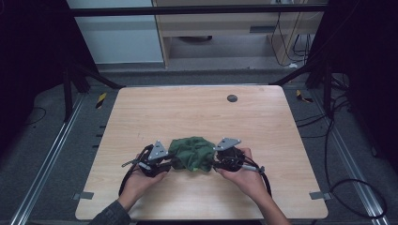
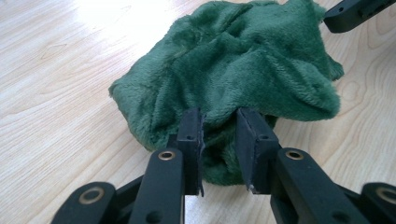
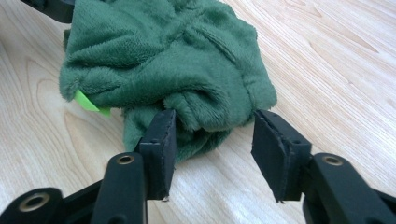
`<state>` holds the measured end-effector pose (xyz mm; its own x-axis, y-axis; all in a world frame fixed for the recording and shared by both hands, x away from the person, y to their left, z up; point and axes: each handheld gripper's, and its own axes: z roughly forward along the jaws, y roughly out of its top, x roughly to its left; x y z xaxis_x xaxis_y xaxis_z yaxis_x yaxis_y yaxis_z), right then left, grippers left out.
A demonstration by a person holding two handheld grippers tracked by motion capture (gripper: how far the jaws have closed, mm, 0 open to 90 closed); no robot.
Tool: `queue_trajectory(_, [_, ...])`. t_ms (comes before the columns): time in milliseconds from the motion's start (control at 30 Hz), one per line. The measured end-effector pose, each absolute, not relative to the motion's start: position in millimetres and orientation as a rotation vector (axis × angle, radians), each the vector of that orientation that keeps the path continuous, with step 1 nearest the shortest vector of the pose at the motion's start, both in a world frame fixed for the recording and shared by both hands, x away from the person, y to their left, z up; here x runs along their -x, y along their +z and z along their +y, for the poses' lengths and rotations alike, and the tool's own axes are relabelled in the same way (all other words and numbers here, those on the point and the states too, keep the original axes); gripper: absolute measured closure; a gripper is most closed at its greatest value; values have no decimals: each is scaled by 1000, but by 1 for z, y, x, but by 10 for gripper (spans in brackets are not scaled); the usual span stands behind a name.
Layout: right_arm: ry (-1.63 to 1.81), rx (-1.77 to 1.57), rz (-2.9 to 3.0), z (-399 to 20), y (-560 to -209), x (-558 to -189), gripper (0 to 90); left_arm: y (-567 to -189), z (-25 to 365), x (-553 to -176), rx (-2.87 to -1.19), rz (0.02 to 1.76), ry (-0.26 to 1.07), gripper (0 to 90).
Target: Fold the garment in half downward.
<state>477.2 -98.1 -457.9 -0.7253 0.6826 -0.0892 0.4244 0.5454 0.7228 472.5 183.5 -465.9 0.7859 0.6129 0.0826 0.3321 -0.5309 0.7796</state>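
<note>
Two hand-held grippers flank a crumpled green cloth near the front edge of a wooden table. The left gripper meets the cloth's left side; in the left gripper view its jaws stand a narrow gap apart with a fold of cloth between the pads, and whether they press it cannot be told. The right gripper sits at the cloth's right side, jaws well apart, one pad touching the cloth. Farther back lies a small dark disc
</note>
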Motion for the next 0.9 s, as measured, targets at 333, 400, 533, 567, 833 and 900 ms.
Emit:
queue_trajectory(333, [978, -914, 2411, -103, -458, -472, 419, -467, 188, -471, -2167, 714, 431, 705])
queue_trajectory(400, [977, -916, 2410, -104, -458, -471, 415, -467, 188, -470, -2168, 713, 431, 704])
queue_trajectory(533, [974, -918, 2413, -104, -459, -470, 397, -468, 189, -470, -2172, 724, 432, 683])
queue_trajectory(567, [973, -918, 2414, -104, -459, -470, 391, -468, 189, -470, -2171, 728, 433, 672])
queue_trajectory(833, [974, -919, 2425, -102, -461, -467, 333, -470, 190, -468, -2173, 741, 437, 597])
queue_trajectory(900, [973, -920, 2429, -102, -461, -466, 306, -470, 190, -468, -2175, 751, 439, 551])
